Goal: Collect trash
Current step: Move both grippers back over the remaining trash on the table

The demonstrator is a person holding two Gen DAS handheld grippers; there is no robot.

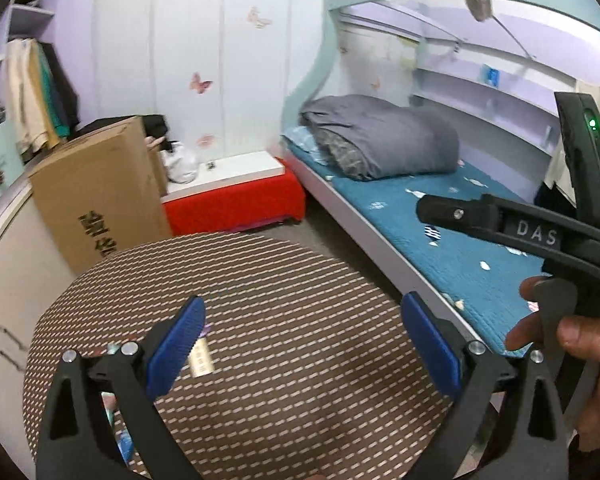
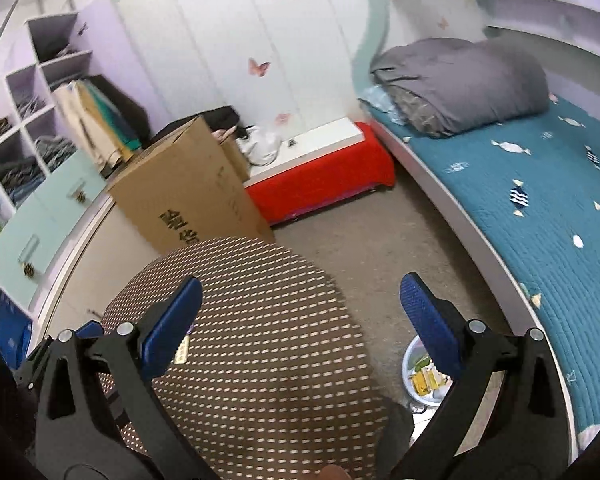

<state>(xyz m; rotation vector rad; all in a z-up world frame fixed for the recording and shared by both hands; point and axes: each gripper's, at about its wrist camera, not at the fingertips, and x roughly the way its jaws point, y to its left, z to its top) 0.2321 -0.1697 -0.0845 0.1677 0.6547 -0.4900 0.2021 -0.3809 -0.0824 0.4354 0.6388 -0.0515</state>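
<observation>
A round brown patterned table fills the near view; it also shows in the right wrist view. A small tan wrapper lies on it beside my left gripper's left finger; it shows in the right wrist view too. More scraps lie at the table's left edge, partly hidden. My left gripper is open and empty above the table. My right gripper is open and empty above the table. A white bin holding wrappers stands on the floor by the bed.
A cardboard box stands behind the table. A red bench with a white bag sits against the wall. A bed with blue cover and grey quilt runs along the right. Shelves stand left.
</observation>
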